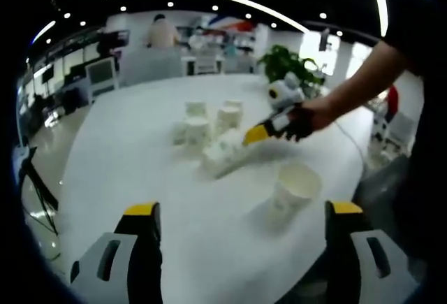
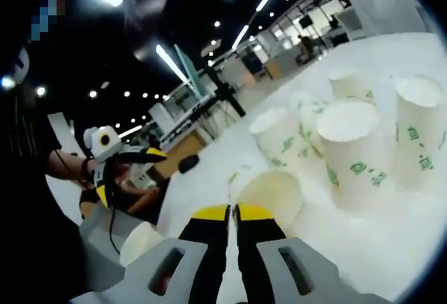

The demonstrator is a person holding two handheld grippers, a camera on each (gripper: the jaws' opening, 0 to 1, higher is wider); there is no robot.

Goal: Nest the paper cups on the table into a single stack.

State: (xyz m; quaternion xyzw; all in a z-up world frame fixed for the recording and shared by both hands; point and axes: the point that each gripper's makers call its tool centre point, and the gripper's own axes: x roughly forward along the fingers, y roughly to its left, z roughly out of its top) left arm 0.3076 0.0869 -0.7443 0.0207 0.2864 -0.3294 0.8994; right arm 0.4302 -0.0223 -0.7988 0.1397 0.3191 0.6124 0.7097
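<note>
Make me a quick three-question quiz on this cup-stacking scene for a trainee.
1. True or false: the left claw has its jaws shut.
2. The near cup, right at the tips of the right claw, is: A) lying on its side; B) nested inside another cup; C) lifted high in the air.
3. Fill in: the lone cup just ahead of the left claw stands with its mouth facing ____.

Key: 1 false, its jaws stand wide apart. 2 A. 3 up.
</note>
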